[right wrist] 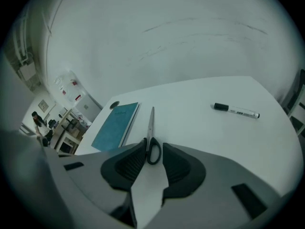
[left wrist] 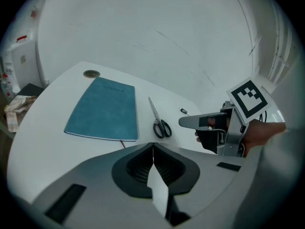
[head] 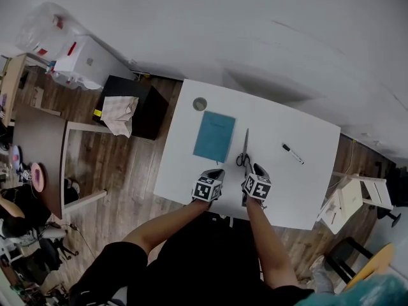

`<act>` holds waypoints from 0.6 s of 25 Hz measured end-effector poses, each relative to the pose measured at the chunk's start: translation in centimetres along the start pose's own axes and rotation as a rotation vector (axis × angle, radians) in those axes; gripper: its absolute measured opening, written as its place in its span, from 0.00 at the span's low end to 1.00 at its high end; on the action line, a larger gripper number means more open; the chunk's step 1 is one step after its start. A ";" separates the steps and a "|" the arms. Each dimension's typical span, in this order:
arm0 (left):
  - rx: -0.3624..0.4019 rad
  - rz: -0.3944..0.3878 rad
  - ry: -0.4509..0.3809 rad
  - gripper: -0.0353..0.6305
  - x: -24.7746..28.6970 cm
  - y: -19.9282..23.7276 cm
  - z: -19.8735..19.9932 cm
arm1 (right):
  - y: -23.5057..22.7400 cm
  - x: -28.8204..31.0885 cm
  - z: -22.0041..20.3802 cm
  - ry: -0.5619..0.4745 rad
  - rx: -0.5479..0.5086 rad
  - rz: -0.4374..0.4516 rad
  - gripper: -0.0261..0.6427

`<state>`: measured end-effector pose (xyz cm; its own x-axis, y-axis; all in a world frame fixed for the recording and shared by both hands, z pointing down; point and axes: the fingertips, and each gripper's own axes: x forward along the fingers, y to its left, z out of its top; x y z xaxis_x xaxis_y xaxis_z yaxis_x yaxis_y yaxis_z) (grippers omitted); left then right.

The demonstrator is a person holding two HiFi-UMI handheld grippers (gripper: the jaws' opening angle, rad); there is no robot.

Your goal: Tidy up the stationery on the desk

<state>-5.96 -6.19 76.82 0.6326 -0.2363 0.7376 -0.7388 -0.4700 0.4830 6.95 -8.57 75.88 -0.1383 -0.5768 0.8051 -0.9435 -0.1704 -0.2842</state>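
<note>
On the white desk (head: 312, 190) lie a teal notebook (head: 214, 136), black-handled scissors (head: 244, 150) just right of it, and a white marker with a black cap (head: 293, 153) further right. My left gripper (head: 215, 173) hovers at the desk's near edge below the notebook (left wrist: 104, 109), shut, with nothing in it (left wrist: 153, 149). My right gripper (head: 257, 169) stands open just right of the scissors' handles. In its own view (right wrist: 153, 149) the handles (right wrist: 153, 149) show through the gap between the jaws, lying on the desk beyond them. The marker (right wrist: 237, 110) lies apart at the right.
A round cable hole (head: 199, 104) sits at the desk's far left corner. Left of the desk stands a black cabinet (head: 148, 110) with a cloth (head: 120, 115) on it, then a wooden table (head: 39, 152). A white chair (head: 352, 196) stands at the right.
</note>
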 end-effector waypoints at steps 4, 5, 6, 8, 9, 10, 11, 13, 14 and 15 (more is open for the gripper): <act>0.014 -0.002 0.017 0.07 1.4 -3.1 -0.8 | -3.7 -2.2 0.2 0.001 -0.025 -0.002 0.22; 0.018 -0.005 0.022 0.07 1.9 -4.1 -1.0 | -5.0 -2.6 0.3 -0.001 -0.022 -0.005 0.22; 0.023 -0.008 0.027 0.07 2.4 -5.1 -1.2 | -6.3 -3.0 0.4 -0.002 -0.019 -0.009 0.22; 0.037 -0.013 0.034 0.07 3.5 -7.1 -1.4 | -8.8 -3.7 0.7 -0.003 -0.020 -0.014 0.22; 0.042 -0.014 0.036 0.07 4.0 -8.0 -1.4 | -10.0 -4.0 1.0 -0.002 -0.029 -0.015 0.22; 0.047 -0.015 0.037 0.07 4.6 -8.9 -1.3 | -11.2 -4.2 1.3 -0.002 -0.044 -0.014 0.22; 0.052 -0.015 0.037 0.07 5.2 -9.7 -1.1 | -12.4 -4.4 1.8 -0.003 -0.063 -0.013 0.22; 0.058 -0.009 0.034 0.07 6.2 -11.3 -0.7 | -14.5 -4.7 2.9 -0.004 -0.107 -0.006 0.22; 0.057 -0.003 0.032 0.07 6.5 -11.8 -0.6 | -15.3 -4.8 3.3 -0.003 -0.128 0.000 0.22; 0.054 0.006 0.030 0.07 6.8 -12.3 -0.5 | -16.0 -4.8 3.6 -0.002 -0.147 0.008 0.22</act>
<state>7.29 -1.58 76.15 0.6202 -0.2143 0.7546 -0.7285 -0.5143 0.4526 23.80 -5.98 74.70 -0.1457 -0.5791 0.8021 -0.9763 -0.0469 -0.2112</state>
